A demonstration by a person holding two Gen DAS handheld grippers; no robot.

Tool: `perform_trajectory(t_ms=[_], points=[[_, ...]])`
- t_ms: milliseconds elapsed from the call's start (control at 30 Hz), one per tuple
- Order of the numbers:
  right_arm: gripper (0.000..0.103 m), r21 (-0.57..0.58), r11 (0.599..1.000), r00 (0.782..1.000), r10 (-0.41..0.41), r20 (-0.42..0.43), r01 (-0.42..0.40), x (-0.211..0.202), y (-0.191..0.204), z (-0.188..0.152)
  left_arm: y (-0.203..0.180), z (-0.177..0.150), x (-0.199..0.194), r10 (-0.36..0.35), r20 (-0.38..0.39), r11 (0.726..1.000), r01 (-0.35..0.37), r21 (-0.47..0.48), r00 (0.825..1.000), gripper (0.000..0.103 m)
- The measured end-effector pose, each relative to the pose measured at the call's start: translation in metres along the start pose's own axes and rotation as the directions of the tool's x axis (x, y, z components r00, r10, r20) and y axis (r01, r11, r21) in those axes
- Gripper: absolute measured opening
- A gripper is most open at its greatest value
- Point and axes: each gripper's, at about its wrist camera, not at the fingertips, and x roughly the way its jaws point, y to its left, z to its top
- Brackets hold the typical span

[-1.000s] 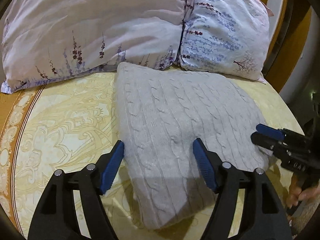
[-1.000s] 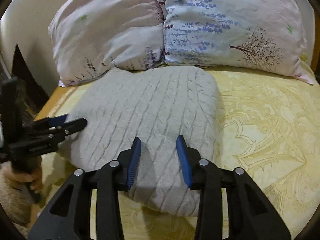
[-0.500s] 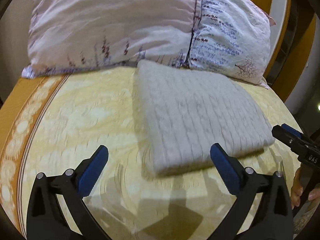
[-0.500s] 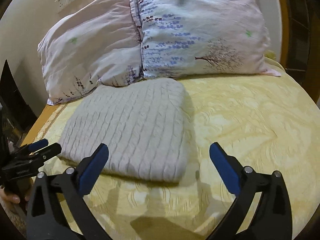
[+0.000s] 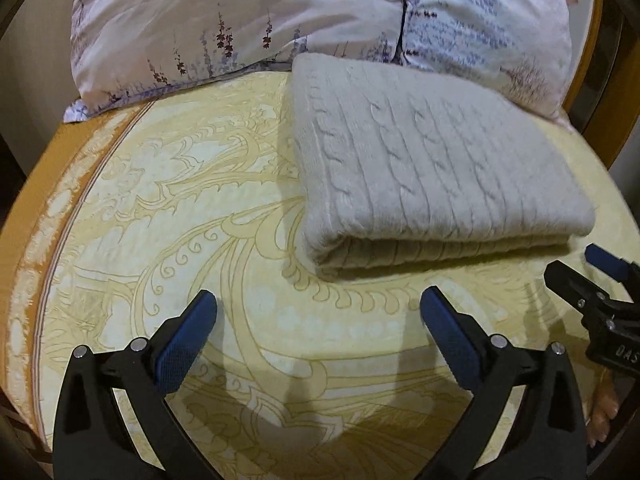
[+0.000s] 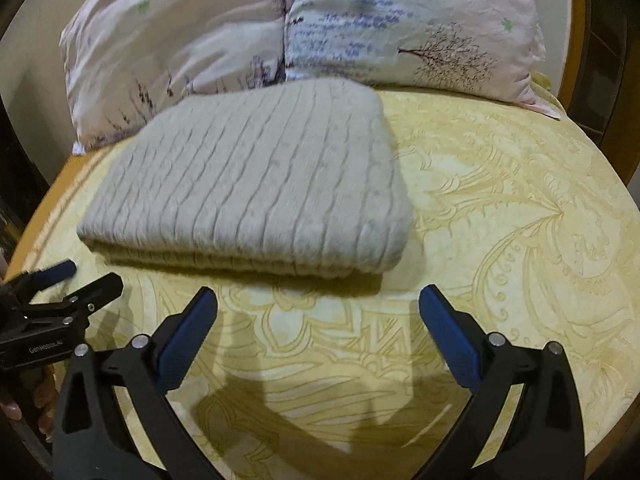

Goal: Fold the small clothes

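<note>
Folded grey cable-knit sweater (image 5: 432,160) lying toward the head edge of the bedspread (image 5: 180,208), touching the pillows (image 5: 248,12). Left gripper (image 5: 318,308) and right gripper (image 6: 318,306) spread wide, empty, just short of the fold, probably because folding looks complete.

Warm, yellowish indoor light falls from above and behind the cameras, fairly bright. Each tool throws soft double shadows forward onto the bedspread (image 5: 168,216). The folded sweater (image 5: 432,160) casts a thin shadow along its near edge. Fisheye distortion bends the bed into a curve, with dark corners. The pillows (image 6: 280,28) look smeared by motion blur, strongest in the right wrist view.
</note>
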Motion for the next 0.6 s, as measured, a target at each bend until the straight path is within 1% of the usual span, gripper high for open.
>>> perform_trajectory(t_ms=[67,133,300,600], points=[[0.101,-0.005,1.000,1.000,-0.005,-0.012,0.005,0.003,0.003,-0.002,-0.003,0.000,0.001,0.022,-0.006,1.000,-0.022,0.016,1.000,0.102],[0.101,-0.016,1.000,1.000,-0.020,-0.012,0.020,0.004,0.004,-0.003,-0.003,0.000,0.001,0.028,-0.006,0.999,-0.028,0.017,1.000,0.102],[0.101,-0.049,0.996,0.997,-0.069,-0.022,0.068,0.007,0.011,-0.004,-0.003,0.001,0.002,0.029,-0.012,0.999,-0.029,0.018,0.999,0.102],[0.101,-0.038,0.996,0.996,-0.085,-0.028,0.084,0.007,0.011,-0.004,-0.004,-0.001,0.000,0.017,-0.019,1.000,-0.017,0.027,1.000,0.102]])
